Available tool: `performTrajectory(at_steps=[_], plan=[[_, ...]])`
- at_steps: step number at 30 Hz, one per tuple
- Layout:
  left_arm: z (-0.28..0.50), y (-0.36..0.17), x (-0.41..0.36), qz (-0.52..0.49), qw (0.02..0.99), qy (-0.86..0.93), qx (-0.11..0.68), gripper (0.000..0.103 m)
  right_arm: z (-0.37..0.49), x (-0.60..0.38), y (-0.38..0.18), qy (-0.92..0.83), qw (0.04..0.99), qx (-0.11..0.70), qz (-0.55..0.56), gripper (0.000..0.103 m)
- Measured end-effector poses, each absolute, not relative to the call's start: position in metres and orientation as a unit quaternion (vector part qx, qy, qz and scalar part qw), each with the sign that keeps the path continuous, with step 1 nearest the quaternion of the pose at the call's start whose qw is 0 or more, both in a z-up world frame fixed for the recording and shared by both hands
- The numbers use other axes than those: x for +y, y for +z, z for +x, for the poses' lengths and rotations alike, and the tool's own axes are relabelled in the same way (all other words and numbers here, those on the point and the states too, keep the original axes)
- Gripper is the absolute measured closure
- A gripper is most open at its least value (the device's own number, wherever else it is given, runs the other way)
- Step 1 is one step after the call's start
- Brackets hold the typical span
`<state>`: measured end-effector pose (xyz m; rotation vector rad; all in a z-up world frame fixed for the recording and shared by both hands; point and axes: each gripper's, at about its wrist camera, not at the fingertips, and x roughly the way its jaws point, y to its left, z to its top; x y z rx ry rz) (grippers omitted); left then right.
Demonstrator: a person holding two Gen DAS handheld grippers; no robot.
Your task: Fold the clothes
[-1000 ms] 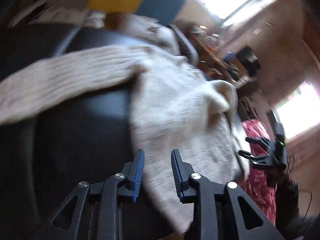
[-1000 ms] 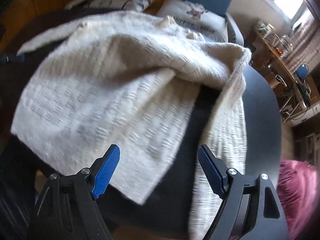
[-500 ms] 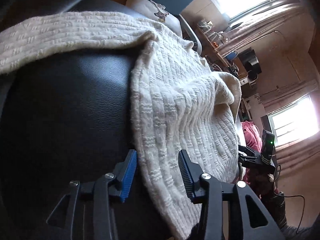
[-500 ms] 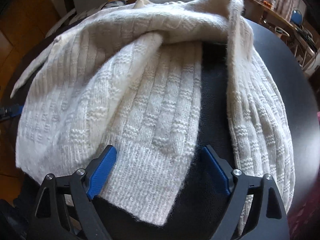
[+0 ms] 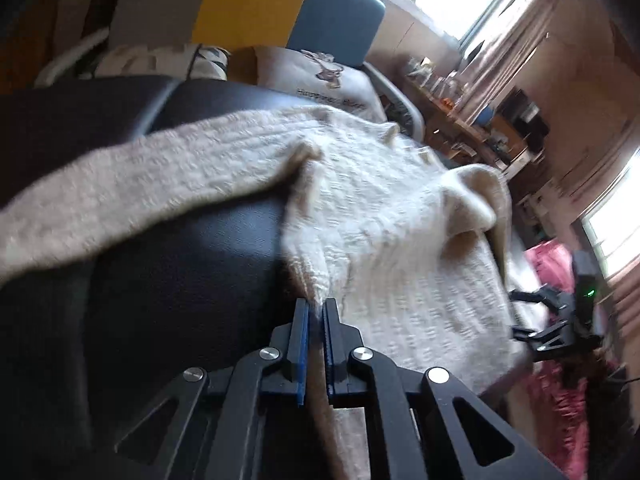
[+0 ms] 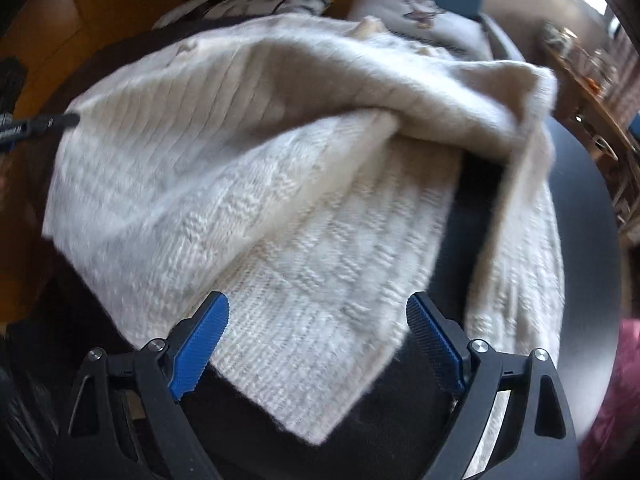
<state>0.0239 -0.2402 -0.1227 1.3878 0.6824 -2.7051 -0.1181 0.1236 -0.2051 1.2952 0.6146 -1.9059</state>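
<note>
A cream knitted sweater (image 5: 380, 208) lies spread over a black padded surface (image 5: 168, 280). One sleeve (image 5: 132, 184) stretches out to the left. My left gripper (image 5: 316, 312) is shut on the sweater's near side edge, which rises into a small peak between the blue pads. In the right wrist view the sweater (image 6: 248, 184) has its upper part folded over, and its ribbed hem (image 6: 304, 352) lies between the wide-apart fingers of my open right gripper (image 6: 320, 344). The right gripper (image 5: 560, 320) also shows at the far right of the left wrist view.
A printed cushion (image 5: 320, 80) and a blue chair back (image 5: 336, 20) stand beyond the black surface. A pink garment (image 5: 560, 380) lies to the right. A cluttered wooden shelf (image 5: 460, 100) runs along the far wall under bright windows.
My left gripper has shut on the sweater's edge and lifted it slightly. The right gripper stays open at the hem, with the view pulled back a little.
</note>
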Motion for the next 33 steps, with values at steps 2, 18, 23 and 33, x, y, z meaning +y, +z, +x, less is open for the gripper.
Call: performTrajectory(at_steps=[2, 18, 23, 33], plan=[[0.024, -0.125, -0.246, 0.45, 0.026, -0.867, 0.212, 0.098, -0.127, 0.117, -0.216, -0.728, 0.369, 0.246, 0.523, 0.01], [0.082, -0.08, -0.39, 0.39, 0.111, -0.868, 0.287, 0.076, -0.145, 0.104, -0.227, -0.737, 0.349, 0.216, 0.538, 0.0], [0.086, -0.101, -0.44, 0.456, 0.184, -0.841, 0.225, 0.069, -0.142, 0.107, -0.225, -0.745, 0.342, 0.208, 0.535, 0.0], [0.111, -0.155, -0.521, 0.5, 0.247, -0.788, 0.262, 0.068, -0.124, 0.118, -0.215, -0.745, 0.321, 0.207, 0.547, 0.0]])
